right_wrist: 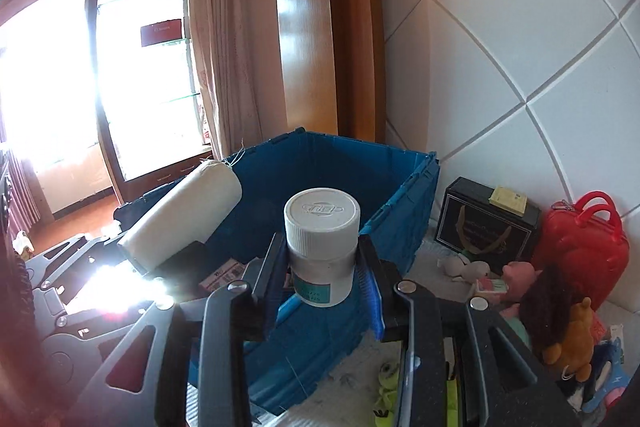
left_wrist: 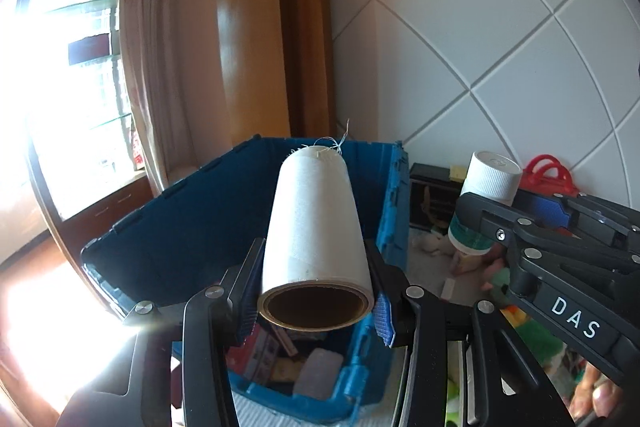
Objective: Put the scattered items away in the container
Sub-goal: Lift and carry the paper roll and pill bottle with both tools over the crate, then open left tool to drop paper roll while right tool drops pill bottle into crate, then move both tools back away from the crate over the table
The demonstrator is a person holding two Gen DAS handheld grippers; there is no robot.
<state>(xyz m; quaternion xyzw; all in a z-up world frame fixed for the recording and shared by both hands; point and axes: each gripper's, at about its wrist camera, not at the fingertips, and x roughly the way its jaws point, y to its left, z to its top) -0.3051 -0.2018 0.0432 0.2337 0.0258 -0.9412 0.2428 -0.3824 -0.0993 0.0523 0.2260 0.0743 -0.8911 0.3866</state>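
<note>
My left gripper (left_wrist: 314, 291) is shut on a white fabric roll (left_wrist: 316, 227) with a cardboard core, held above the open blue crate (left_wrist: 192, 211). The roll also shows in the right wrist view (right_wrist: 184, 219), over the crate's left side. My right gripper (right_wrist: 322, 283) is shut on a white pill bottle (right_wrist: 322, 247) with a ribbed cap and teal label, held above the blue crate (right_wrist: 400, 187) near its front edge. In the left wrist view the bottle (left_wrist: 486, 195) hangs to the right of the crate. Several small boxes and packets (left_wrist: 280, 355) lie inside the crate.
Right of the crate on a pale cloth lie a black box (right_wrist: 486, 223), a red bag (right_wrist: 580, 247), plush toys (right_wrist: 560, 327) and other small items. A white tiled wall (right_wrist: 520, 27) stands behind. A curtain (right_wrist: 220, 47) and bright window are at the left.
</note>
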